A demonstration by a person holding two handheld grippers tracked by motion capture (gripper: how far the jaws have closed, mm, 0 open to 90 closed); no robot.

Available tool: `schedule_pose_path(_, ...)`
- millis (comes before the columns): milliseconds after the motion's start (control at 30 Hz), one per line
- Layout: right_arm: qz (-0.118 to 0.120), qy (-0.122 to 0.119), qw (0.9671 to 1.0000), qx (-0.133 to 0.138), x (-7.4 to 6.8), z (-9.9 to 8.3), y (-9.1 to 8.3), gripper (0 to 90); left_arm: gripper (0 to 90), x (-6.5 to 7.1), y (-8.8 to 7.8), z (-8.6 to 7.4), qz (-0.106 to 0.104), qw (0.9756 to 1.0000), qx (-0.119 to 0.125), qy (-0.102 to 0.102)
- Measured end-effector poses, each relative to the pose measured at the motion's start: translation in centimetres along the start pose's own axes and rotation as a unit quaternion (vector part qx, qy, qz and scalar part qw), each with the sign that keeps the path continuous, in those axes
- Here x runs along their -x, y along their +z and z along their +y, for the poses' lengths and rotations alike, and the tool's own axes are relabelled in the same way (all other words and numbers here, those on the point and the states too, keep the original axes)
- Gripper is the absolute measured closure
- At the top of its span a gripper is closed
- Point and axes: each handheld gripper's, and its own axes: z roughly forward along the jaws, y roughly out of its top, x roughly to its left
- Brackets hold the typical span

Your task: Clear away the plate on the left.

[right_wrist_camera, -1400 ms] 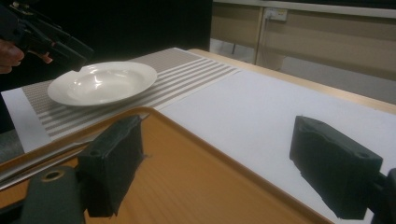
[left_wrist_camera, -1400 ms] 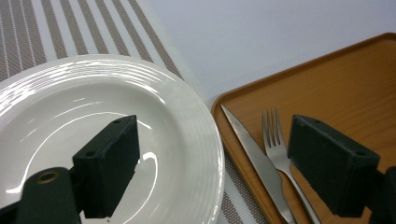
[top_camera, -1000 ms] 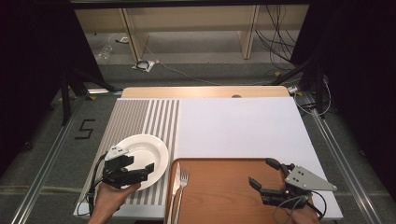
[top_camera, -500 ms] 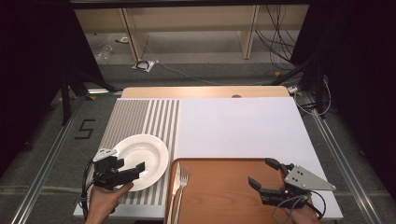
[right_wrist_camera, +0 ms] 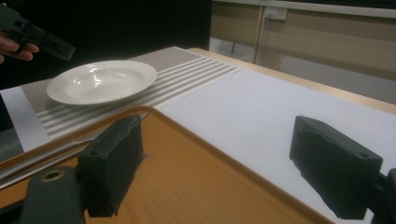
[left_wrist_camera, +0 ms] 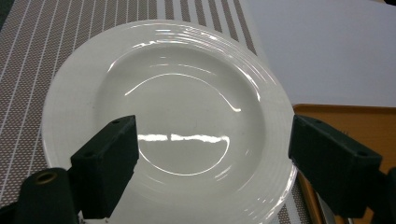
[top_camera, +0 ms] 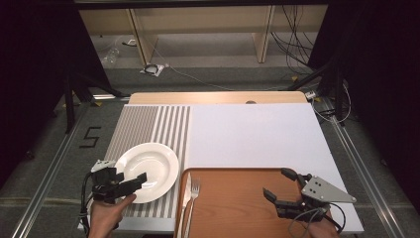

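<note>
The white plate (top_camera: 147, 171) lies on the striped placemat (top_camera: 148, 130), left of the tray (top_camera: 237, 203). The left gripper (top_camera: 132, 182) hovers at its near-left rim, jaws spread; the right gripper (top_camera: 278, 187) is spread over the tray.

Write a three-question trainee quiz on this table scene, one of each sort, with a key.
1. True or false: the left gripper has its jaws shut on the plate.
2. Multiple choice: the knife and fork lie on A) the striped mat, B) the wooden tray, C) the plate.
3. Fill in: the plate sits on the ____ placemat.

Key:
1. False. In the left gripper view its jaws stand wide apart over the plate.
2. B, along the tray's left edge.
3. Striped.
</note>
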Motion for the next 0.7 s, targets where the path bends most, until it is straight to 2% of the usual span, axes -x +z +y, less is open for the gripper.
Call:
schedule_pose_path(367, 0.000, 0.000, 1.0000, -0.003, 0.1, 0.0, -0.1, 18.3, 15.5, -1.1, -0.8, -0.6, 0.017, 0.9989, 0.010, -0.043)
schedule_pose_path(533, 0.000, -0.001, 1.0000, -0.001, 0.0, 0.0, 0.0, 18.3, 15.5, -1.9, -1.1, -0.8, 0.022, 0.9967, 0.017, -0.076)
schedule_pose_path(700, 0.000, -0.004, 1.0000, -0.004, -0.2, 0.1, 0.1, 18.3, 15.4, -2.7, -1.4, -1.3, 0.018, 0.9933, 0.017, -0.113)
